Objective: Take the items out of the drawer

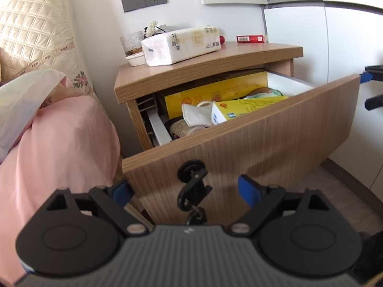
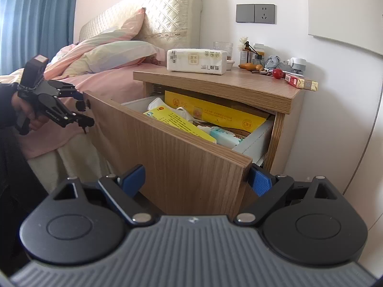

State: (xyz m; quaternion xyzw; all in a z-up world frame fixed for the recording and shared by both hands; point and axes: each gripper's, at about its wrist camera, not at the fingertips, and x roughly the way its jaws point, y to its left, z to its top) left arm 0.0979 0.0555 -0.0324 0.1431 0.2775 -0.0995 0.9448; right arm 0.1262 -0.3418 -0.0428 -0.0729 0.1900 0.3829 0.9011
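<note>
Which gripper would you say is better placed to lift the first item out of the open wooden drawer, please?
Probably the right gripper: open, at the wooden drawer front's free corner, yellow box just beyond. The left gripper sits lower, by the black keys.

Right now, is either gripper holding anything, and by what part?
No. The left gripper and right gripper are both open, empty, in front of the drawer front.
</note>
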